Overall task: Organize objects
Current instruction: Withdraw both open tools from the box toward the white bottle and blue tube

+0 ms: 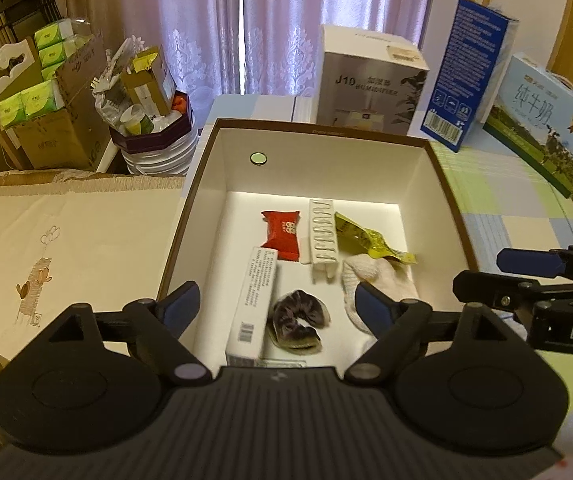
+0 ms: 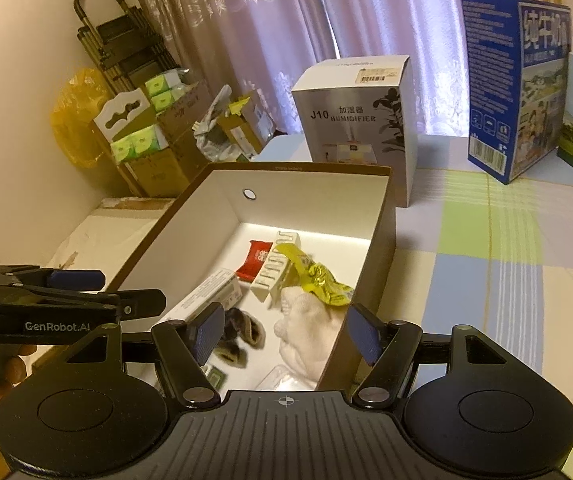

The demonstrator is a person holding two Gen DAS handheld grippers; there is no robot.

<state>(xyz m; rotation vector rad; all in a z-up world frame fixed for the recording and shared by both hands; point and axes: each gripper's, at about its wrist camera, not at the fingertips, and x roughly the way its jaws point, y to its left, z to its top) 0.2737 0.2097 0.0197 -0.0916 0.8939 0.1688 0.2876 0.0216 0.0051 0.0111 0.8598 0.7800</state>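
Both my grippers, left (image 1: 276,304) and right (image 2: 286,334), spread wide, empty, above box (image 1: 452,196). Scrunchie (image 1: 298,320) directly ahead of left, nearer it; carton (image 1: 252,300) long axis runs away from me.

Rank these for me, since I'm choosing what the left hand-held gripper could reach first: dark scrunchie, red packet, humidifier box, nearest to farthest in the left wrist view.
1. Dark scrunchie: on the box floor, just ahead of the left hand-held gripper, between its open fingers.
2. Red packet: mid-box, farther in.
3. Humidifier box: upright on the table behind the box's far wall.
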